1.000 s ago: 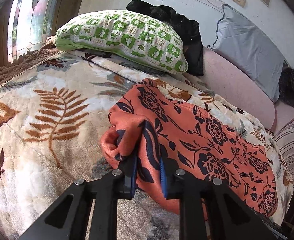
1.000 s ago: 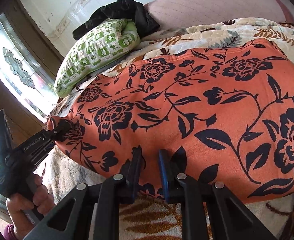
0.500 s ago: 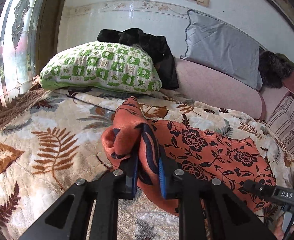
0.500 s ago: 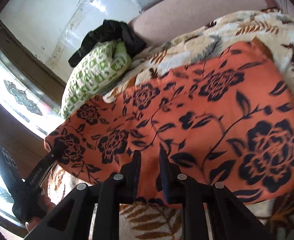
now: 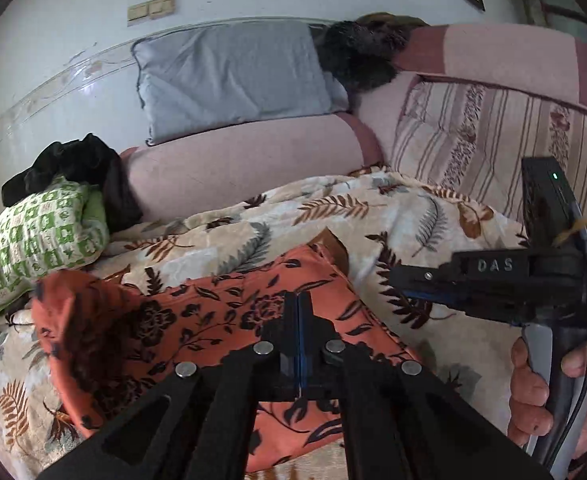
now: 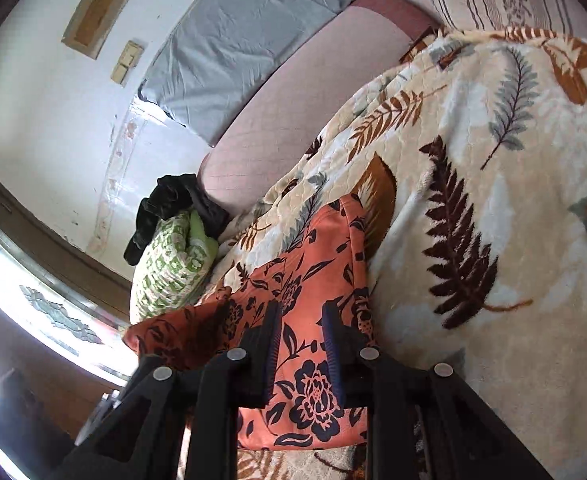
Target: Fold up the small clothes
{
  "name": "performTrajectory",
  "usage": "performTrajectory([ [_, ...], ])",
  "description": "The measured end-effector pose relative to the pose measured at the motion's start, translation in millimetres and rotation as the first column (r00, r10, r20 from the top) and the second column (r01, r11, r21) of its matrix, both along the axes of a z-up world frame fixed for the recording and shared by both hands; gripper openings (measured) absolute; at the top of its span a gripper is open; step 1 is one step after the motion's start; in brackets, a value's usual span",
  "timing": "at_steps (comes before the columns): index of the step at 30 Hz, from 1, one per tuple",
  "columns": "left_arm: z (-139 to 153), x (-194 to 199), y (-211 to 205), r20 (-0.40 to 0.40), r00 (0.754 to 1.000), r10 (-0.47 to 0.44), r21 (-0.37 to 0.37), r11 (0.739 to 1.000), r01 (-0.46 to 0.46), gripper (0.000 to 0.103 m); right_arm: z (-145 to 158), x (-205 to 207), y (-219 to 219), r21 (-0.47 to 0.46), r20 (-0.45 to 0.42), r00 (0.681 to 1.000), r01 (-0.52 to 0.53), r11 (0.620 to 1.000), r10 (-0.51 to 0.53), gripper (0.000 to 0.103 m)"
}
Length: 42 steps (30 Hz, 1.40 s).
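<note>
Both grippers have swung right; left gripper (image 5: 298, 300) now clenched empty over orange floral cloth (image 5: 197, 344), right gripper (image 6: 299, 320) opening, cloth lying between its jaws

Left claw (image 5: 299, 312) fully closed and empty, right claw (image 6: 299, 340) opening, person's hand (image 5: 549, 392) gripped its handle

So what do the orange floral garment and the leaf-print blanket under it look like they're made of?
Orange floral garment: apparently a soft, matte knit, since it slumps in rounded folds. Leaf-print blanket: likely plush fleece, given its fuzzy nap and quilted stitch lines.
</note>
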<state>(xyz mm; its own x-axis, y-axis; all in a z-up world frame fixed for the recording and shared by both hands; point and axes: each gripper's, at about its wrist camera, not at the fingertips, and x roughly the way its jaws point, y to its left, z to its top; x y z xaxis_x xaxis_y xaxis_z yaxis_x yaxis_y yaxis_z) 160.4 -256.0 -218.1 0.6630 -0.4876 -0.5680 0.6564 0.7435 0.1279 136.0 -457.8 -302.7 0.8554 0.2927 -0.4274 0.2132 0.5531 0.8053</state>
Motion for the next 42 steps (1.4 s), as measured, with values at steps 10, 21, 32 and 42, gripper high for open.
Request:
performTrajectory([
  [10, 10, 2, 184, -0.069, 0.905, 0.421, -0.252, 0.87, -0.424, 0.084, 3, 32, 59, 0.027, 0.015, 0.97, -0.244, 0.969, 0.244, 0.075],
  [21, -62, 43, 392, -0.735, 0.517, 0.439, -0.398, 0.339, -0.852, 0.085, -3, 59, 164, -0.125, 0.002, 0.933, -0.356, 0.926, 0.359, 0.075],
  [32, -77, 75, 357, -0.737, 0.576, 0.355, -0.449, 0.38, -0.809, 0.068, -16, 61, 172, -0.183, -0.064, 0.928, -0.372, 0.91, 0.366, 0.075],
  [42, -94, 66, 355, -0.794, 0.488, 0.362, -0.386, 0.32, -0.865, 0.068, -16, 63, 159, -0.175, -0.068, 0.938, -0.346, 0.922, 0.339, 0.075],
])
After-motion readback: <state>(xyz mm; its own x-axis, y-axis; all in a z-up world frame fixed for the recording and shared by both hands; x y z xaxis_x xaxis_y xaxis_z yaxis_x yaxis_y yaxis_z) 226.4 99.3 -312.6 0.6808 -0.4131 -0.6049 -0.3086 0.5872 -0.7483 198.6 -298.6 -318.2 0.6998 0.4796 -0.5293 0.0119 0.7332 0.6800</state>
